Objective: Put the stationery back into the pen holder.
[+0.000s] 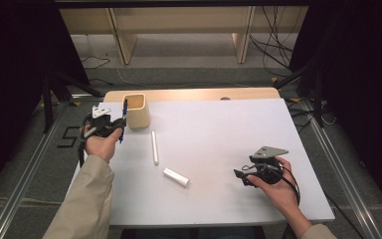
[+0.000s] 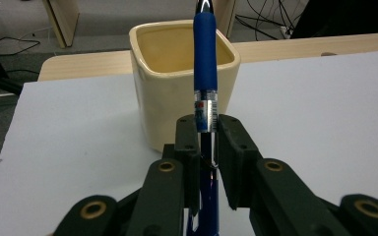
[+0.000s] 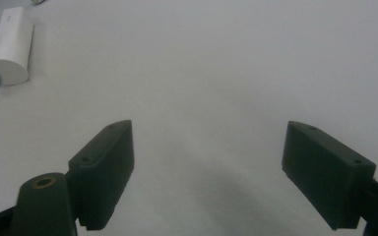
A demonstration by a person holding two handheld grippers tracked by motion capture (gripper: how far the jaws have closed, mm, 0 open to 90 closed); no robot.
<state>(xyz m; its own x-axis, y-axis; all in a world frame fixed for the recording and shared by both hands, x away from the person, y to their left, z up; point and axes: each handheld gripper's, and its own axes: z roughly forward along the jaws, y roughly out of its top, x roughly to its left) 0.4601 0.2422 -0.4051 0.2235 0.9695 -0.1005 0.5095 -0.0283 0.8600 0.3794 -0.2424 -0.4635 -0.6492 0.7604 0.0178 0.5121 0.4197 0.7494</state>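
A blue pen (image 2: 205,73) stands upright between the jaws of my left gripper (image 2: 207,129), which is shut on its clear lower barrel. In the high view the pen (image 1: 124,118) and left gripper (image 1: 118,125) sit at the table's left, just left of a cream square cup (image 1: 137,110). The cup (image 2: 177,73) stands open-topped right behind the pen. My right gripper (image 1: 240,178) rests at the right front of the table; its jaws (image 3: 206,167) stand wide open over bare table.
A thin white stick (image 1: 154,147) lies in the middle left of the white table (image 1: 229,129). A short white cylinder (image 1: 176,177) lies nearer the front, and shows as a white cylinder (image 3: 10,44) far left of the right gripper. A wooden strip edges the back.
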